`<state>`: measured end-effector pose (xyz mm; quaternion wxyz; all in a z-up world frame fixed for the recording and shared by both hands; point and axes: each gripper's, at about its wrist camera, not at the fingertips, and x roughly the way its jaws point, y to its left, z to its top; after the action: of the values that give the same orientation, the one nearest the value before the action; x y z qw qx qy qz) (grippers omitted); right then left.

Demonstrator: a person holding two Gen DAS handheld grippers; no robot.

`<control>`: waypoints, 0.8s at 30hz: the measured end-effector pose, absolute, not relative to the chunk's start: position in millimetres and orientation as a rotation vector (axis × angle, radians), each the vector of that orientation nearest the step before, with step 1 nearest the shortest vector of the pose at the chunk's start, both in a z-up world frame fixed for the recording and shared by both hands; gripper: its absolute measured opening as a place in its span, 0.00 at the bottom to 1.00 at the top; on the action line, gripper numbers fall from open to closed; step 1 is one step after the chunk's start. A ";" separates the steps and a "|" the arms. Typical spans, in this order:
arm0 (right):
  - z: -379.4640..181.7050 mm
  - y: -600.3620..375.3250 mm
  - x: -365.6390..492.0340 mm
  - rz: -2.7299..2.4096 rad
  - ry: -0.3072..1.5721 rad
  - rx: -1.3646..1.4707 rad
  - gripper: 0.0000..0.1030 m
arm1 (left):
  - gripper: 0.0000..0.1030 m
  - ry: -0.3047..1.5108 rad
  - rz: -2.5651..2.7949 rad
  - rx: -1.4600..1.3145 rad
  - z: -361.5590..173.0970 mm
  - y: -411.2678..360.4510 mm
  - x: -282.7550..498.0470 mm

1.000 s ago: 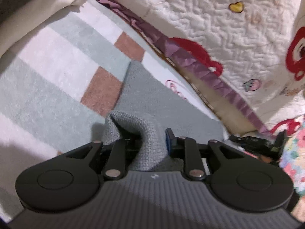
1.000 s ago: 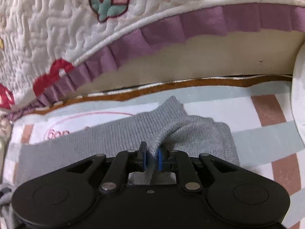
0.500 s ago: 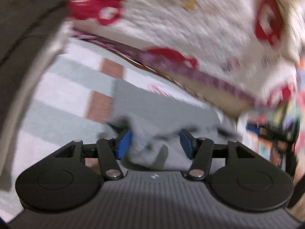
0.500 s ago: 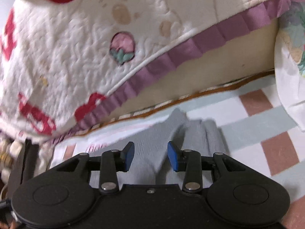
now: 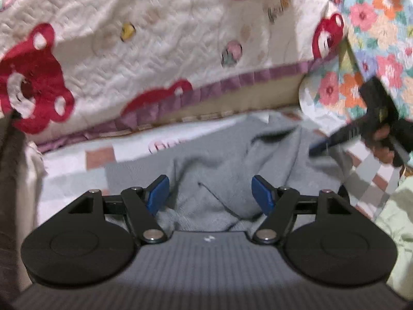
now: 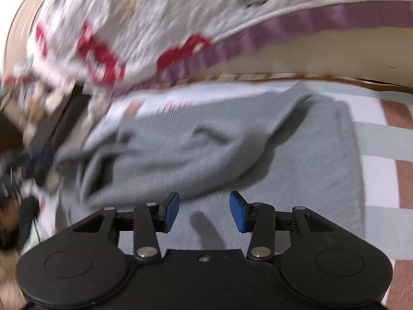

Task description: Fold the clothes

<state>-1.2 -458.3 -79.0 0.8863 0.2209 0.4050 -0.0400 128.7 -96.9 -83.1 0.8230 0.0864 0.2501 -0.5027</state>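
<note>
A grey knitted garment [image 5: 214, 160] [image 6: 258, 152] lies folded and rumpled on a checked blanket [image 5: 74, 175]. My left gripper [image 5: 210, 196] hovers just above it, jaws opening wide, blue pads clear of the cloth. In the right wrist view my right gripper [image 6: 204, 210] also stands over the flat lower layer of the garment, jaws opening, nothing pinched between its pads. The right gripper [image 5: 333, 142] also shows at the right edge of the left wrist view, held by a hand [image 5: 384, 142].
A quilted white cover [image 5: 160, 46] with red bears and a purple frill [image 6: 309, 23] hangs along the far side. A flowered cloth [image 5: 374, 20] stands at the right. The checked blanket [image 6: 387, 155] extends right of the garment. Dark clutter [image 6: 15, 162] lies at the left.
Both grippers let go of the grey knit they were pinching and drew back from it with jaws spreading. The released fold now lies rumpled on the garment. The left wrist rolled.
</note>
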 end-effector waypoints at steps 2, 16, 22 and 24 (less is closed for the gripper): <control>-89.6 -444.0 4.0 -0.059 0.915 0.334 0.48 | 0.77 0.515 -1.084 0.201 -81.5 -98.0 125.5; -108.7 -429.3 54.6 -0.072 0.901 0.107 0.63 | 0.75 0.728 -1.050 0.492 -137.8 -225.2 129.3; -102.2 -450.9 81.8 -0.148 0.848 0.144 0.63 | 0.17 0.678 -1.020 0.599 -127.5 -248.8 178.3; -100.9 -461.5 92.4 -0.199 0.855 0.147 0.63 | 0.18 0.719 -0.955 0.474 -123.5 -245.8 213.6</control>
<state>92.4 -461.5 -100.9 0.9027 0.0709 0.4133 -0.0964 213.6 -245.8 -123.5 0.8004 0.2208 0.3352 -0.4452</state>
